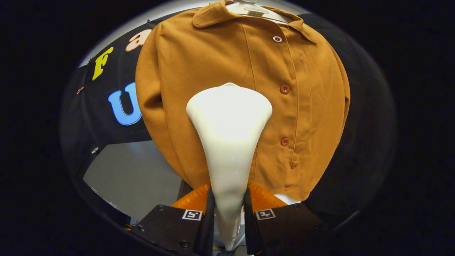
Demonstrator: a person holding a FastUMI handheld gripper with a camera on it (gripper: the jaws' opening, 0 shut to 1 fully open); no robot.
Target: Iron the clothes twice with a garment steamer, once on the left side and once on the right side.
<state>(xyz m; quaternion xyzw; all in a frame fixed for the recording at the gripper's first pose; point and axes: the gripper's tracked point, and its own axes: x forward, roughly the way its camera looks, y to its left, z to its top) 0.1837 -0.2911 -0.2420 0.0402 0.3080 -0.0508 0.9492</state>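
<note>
Shirt [220,64]: plain rust-brown, no pattern, with matching reddish-brown buttons [284,89] and one paler top button. Garment steamer [229,117]: glossy plain white. Hanger [254,10]: white. Booth wall [359,117]: black cloth. Floor [131,174]: pale grey.

The steamer [229,142] hides the shirt's [185,71] middle; its hanger [254,10] is cut off.

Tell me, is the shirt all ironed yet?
Done: the gripper has picked up the steamer, both fingers squeezing its neck. In hand: its wide head is against the brown shirt, beside the buttons. Left: I can't tell which side is finished, so maybe both passes.
</note>
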